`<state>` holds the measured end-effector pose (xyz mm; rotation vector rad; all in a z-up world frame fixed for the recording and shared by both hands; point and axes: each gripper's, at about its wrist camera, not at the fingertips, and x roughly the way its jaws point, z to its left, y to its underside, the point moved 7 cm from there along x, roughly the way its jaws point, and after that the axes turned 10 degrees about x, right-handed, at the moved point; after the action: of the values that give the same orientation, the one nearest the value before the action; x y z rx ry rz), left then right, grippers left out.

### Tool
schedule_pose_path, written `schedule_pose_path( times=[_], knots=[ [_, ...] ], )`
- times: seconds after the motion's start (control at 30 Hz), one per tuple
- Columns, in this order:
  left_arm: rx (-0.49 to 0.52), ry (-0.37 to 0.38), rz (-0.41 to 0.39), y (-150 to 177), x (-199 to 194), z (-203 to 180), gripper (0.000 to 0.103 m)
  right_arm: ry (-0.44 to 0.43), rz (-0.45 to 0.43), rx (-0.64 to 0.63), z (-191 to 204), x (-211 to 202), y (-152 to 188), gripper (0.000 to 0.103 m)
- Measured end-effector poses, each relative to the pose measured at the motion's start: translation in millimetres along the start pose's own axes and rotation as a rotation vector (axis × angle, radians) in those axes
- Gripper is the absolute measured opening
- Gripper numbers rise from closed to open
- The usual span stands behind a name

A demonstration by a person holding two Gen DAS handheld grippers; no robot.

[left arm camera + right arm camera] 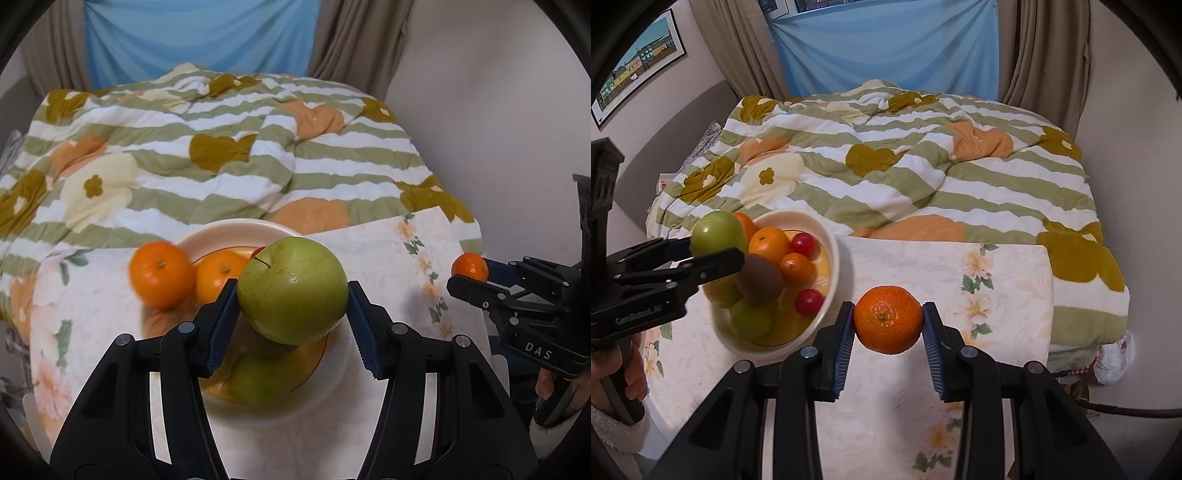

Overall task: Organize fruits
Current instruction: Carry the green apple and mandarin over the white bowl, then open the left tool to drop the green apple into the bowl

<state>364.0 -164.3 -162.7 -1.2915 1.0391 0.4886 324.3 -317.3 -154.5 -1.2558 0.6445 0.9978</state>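
Holding a green apple [291,290] pinched between its two blue pads, the left gripper [293,314] hangs directly over the cream bowl [833,258], so the judged next move, a drop into the bowl, lies straight down rather than sideways. In the left wrist view the bowl's rim curves from about ten o'clock to two o'clock behind the apple, with another green fruit [258,373] below it. The right gripper [888,321] is clamped on a small mandarin [888,319] and stands over the floral tablecloth [997,295], clear of the bowl; from it the bowl lies at about ten o'clock, so the left hand is plainly nearer. Crowding looks like the main obstacle: a kiwi [759,278], two oranges [768,243], red cherry tomatoes [809,301] and green fruit already fill the bowl. One orange [160,273] appears to sit at the rim's nine o'clock edge. A striped quilt [923,166] lies beyond the table.
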Motion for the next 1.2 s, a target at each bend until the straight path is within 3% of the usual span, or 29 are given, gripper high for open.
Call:
schedule_pose_path(
  times=[0.3,0.63,0.7,0.77,0.8,1.0,1.2],
  knots=[
    [0.045,0.001,0.071,-12.0,52.0,-9.6,0.064,-0.008,0.02,0.017,-20.0,22.9,-12.2,0.033],
    [0.061,-0.019,0.112,-15.2,68.6,-8.6,0.065,-0.007,0.022,0.026,-25.9,31.7,-22.1,0.033],
    [0.059,-0.015,0.099,-17.1,67.6,-9.1,0.07,-0.004,0.021,0.028,-26.4,31.7,-23.7,0.033],
    [0.051,-0.008,0.066,-22.3,61.8,-8.1,0.098,-0.001,0.019,0.027,-26.6,31.4,-24.6,0.033],
    [0.047,-0.008,0.048,-24.9,57.6,-6.6,0.102,0.001,0.018,0.026,-26.7,31.4,-25.3,0.033],
    [0.016,-0.005,-0.016,-33.6,31.2,7.4,0.103,0.0,0.007,0.016,-17.9,28.2,-29.5,0.033],
    [-0.04,-0.037,-0.039,-20.9,2.7,36.3,0.103,-0.019,-0.002,-0.023,5.1,26.0,-32.4,0.033]
  ],
)
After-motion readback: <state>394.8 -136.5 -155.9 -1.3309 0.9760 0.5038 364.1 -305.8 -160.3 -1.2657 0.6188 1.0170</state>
